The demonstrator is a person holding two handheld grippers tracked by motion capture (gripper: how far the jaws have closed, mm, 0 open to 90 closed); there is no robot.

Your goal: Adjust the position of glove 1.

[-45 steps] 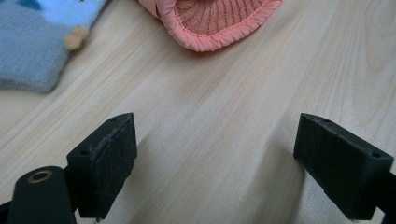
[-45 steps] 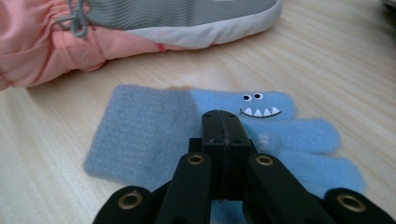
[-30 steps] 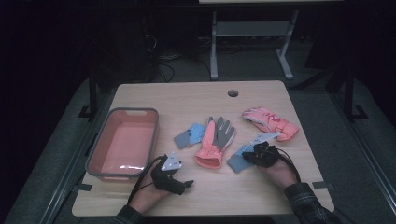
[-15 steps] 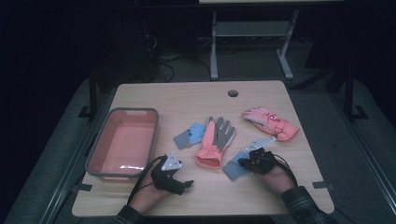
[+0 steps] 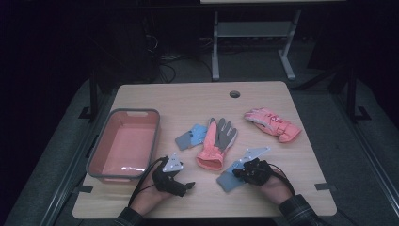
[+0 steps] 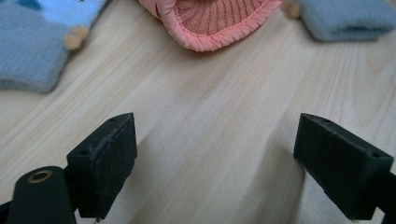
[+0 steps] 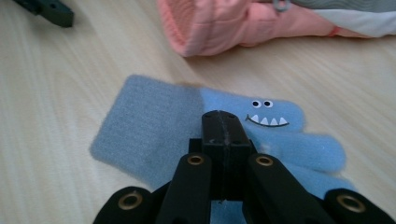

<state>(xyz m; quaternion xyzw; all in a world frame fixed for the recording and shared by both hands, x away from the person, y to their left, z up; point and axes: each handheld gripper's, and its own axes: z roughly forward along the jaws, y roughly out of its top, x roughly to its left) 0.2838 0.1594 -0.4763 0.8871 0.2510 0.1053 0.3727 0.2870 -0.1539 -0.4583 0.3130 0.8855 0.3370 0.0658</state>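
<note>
— Blue mitten with the toothy face: where is it?
— Flat on the table, near the front edge, just beside the orange glove's cuff.
— And the right gripper?
— Jaws pressed together over the mitten.
— The left gripper?
— Spread wide above bare wood.

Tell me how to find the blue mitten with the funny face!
Start at the pink tub on the table's left, then go right past the pink-and-grey glove. The mitten lies under the right gripper. Its white zigzag teeth and two round eyes set it apart.
</note>
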